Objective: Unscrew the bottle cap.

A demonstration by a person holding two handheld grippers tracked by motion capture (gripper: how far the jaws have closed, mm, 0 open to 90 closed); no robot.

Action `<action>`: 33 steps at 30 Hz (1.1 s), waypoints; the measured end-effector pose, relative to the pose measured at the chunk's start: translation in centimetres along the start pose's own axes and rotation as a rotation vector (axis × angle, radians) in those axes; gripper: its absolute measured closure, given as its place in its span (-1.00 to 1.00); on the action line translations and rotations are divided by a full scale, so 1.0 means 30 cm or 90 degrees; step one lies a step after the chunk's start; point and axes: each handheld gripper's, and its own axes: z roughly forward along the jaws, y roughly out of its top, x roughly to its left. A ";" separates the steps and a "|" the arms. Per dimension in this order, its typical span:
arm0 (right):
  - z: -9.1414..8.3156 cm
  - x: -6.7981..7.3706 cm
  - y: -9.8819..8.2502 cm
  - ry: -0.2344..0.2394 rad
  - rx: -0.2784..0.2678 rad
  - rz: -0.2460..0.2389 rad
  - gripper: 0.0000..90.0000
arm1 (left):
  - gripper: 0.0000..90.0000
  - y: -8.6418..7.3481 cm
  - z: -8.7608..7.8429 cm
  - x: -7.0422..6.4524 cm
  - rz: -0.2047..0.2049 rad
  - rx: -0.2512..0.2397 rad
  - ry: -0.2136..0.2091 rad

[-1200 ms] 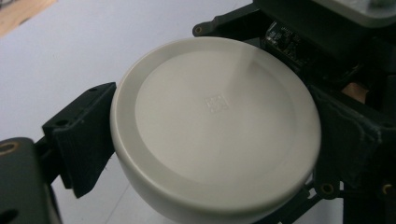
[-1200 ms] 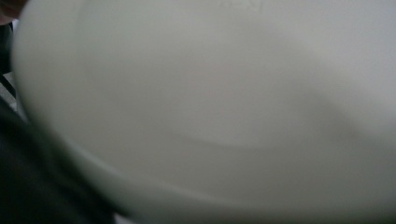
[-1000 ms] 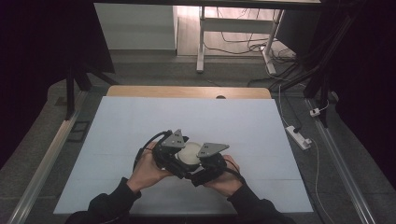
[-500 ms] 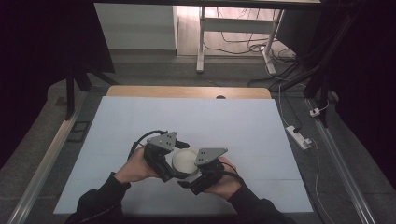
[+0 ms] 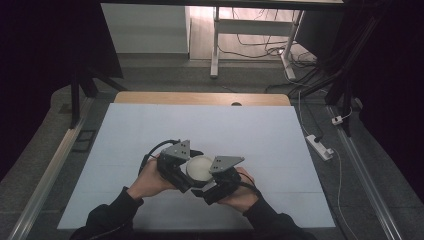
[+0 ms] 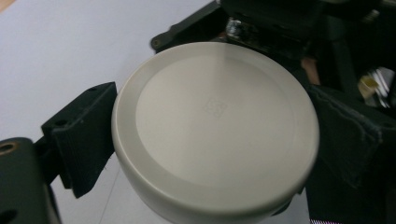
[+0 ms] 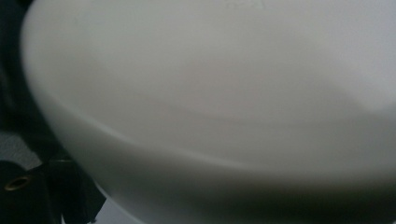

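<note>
From the high view, a big pale blue table (image 5: 210, 135) had a strip of bare wood along its far edge. Two hands came in from the bottom, close to the near edge. The left hand (image 5: 147, 181) held the left gripper (image 5: 176, 165) and the right hand (image 5: 241, 192) held the right gripper (image 5: 220, 177). Between the two grippers sat a round cream-white lid (image 5: 200, 167), and both grippers were pressed in close around it. The far half of the table and both of its sides were bare, so there was lots of room to move there, but the hands had only a little table left behind them. Off the right edge of the table a white power strip (image 5: 319, 146) lay on the grey floor (image 5: 380, 165). In the left gripper view, the lid (image 6: 215, 126) was seen from on top, flat with a raised ring near its rim and a faint mark in the middle. One black jaw touched its left side and the other jaw touched its right side, so this gripper was closed on the lid, with the jaws as far apart as the lid was wide. The other gripper's black parts crowded the lid's far edge. In the right gripper view, the lid (image 7: 224, 102) was so near that it was blurry. A bit of black jaw poked out at the bottom left. I could not tell how far open this gripper was or if it held the lid.
</note>
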 end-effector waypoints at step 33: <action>-0.013 0.022 0.008 0.051 -0.023 -0.028 -0.85 | -0.94 0.007 -0.040 -0.016 0.078 0.026 -0.051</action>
